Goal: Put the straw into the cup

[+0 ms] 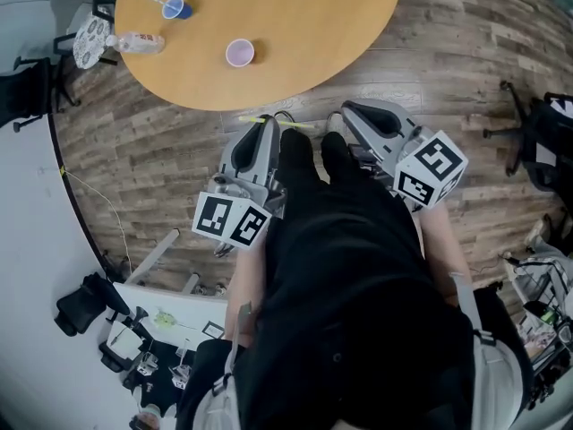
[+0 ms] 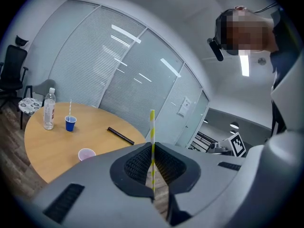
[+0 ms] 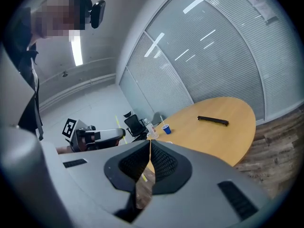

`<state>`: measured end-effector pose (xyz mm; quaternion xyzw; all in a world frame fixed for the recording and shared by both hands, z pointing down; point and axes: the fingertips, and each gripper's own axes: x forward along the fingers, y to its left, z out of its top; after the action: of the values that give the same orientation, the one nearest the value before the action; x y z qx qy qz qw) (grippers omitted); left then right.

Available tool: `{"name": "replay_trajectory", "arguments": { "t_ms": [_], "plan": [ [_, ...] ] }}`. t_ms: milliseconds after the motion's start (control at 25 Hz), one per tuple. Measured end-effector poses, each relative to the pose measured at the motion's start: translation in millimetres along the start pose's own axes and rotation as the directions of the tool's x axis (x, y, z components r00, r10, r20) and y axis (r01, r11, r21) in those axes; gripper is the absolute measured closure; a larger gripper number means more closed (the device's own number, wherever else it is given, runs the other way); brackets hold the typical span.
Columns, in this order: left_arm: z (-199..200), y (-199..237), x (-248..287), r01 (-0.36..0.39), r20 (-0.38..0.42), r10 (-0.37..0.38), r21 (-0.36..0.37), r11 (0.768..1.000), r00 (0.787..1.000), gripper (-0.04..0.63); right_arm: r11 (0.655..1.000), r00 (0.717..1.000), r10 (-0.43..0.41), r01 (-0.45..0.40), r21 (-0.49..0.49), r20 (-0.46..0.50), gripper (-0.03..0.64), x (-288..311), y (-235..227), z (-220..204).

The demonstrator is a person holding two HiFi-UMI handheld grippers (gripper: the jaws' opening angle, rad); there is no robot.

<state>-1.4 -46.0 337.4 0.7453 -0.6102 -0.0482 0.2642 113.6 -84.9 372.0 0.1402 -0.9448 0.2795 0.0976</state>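
Observation:
My left gripper (image 1: 271, 125) (image 2: 152, 148) is shut on a yellow-and-white striped straw (image 2: 152, 127), which stands up out of the jaws. In the head view the straw (image 1: 277, 122) lies crosswise at the jaw tips, just short of the round wooden table (image 1: 295, 25). An empty lilac cup (image 1: 239, 52) (image 2: 86, 153) stands near the table's near edge. Farther off, a blue cup (image 1: 176, 8) (image 2: 70, 123) holds a straw of its own. My right gripper (image 1: 345, 113) (image 3: 150, 144) is beside the left one, shut, with nothing between its pads.
A water bottle (image 1: 134, 41) (image 2: 48, 109) stands by the blue cup. A black bar (image 2: 119, 135) (image 3: 213, 120) lies on the table. Office chairs (image 2: 12, 70) (image 1: 537, 141) stand around on the wood floor. Glass walls with blinds lie beyond the table.

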Motion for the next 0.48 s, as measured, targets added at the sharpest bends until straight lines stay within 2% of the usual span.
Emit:
{"name": "replay_trajectory", "arguments": {
  "t_ms": [200, 480],
  "plan": [
    [5.6, 4.0, 3.0, -0.01, -0.001, 0.01, 0.003, 1.0, 1.0, 0.564, 1.0, 1.0, 0.005, -0.005, 0.008, 0.009, 0.598, 3.9, -4.2, 3.2],
    [18.3, 18.0, 10.6, 0.014, 0.003, -0.014, 0.002, 1.0, 1.0, 0.565, 1.0, 1.0, -0.014, 0.014, -0.005, 0.018, 0.598, 20.5, -7.2, 14.9]
  ]
}}
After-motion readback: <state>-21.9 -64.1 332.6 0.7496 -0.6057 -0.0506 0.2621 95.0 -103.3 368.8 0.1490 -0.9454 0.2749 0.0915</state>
